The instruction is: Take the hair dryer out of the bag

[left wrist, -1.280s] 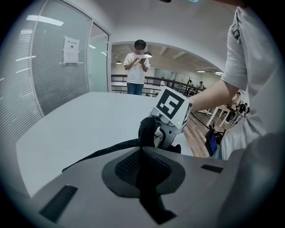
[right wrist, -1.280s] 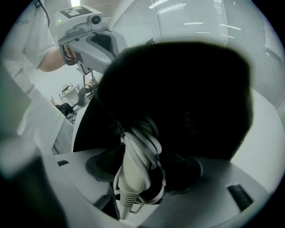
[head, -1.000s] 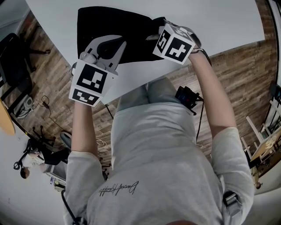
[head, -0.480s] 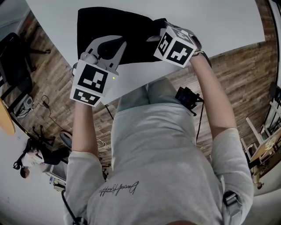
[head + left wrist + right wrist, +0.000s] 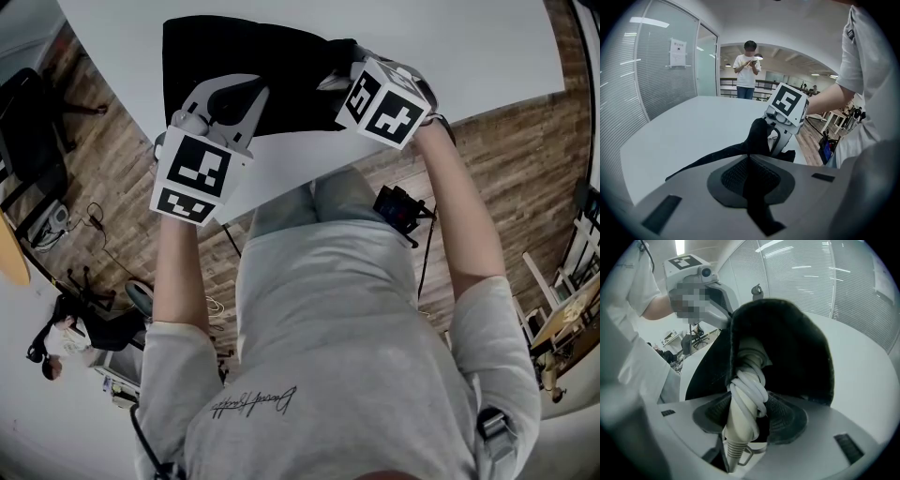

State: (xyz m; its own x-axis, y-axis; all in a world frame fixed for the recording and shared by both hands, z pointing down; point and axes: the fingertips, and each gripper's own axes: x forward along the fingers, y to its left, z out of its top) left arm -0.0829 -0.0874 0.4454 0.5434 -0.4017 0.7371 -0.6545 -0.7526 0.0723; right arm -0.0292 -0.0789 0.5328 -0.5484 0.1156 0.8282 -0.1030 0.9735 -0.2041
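Your left gripper (image 5: 749, 161) sits over the bench's (image 5: 487, 47) left edge, close to the near left corner. Its fingers (image 5: 731, 176) are clenched on a fold of the black bag (image 5: 253, 56), and the dark cloth runs down between the two mesh pads. From that pinch the cloth slopes away and lies flat on the white top.

The bag lies just inside the near left corner and reaches toward the middle of the bench. Its right end is raised off the surface.

At that raised end the bag's mouth gapes toward you. The hair dryer (image 5: 740, 437) is there, mostly hidden inside the cloth. Only its pale handle shows, poking out of the opening. A white cord (image 5: 752, 390) is wound round the handle in several loops. The ribbed sleeve where the cord leaves the handle sits nearest your camera.

Your right gripper (image 5: 749, 408) is at the bag's right end, near the bench's near edge. Its fingers (image 5: 787, 416) stand wide and grasp the wrapped handle, one pad on each side. The black rim of the mouth arches over the handle just beyond the pads.

Past the far edge of the bench a person (image 5: 746, 70) stands in a pale shirt. Wooden floor (image 5: 103, 178) shows beside the bench's left edge.
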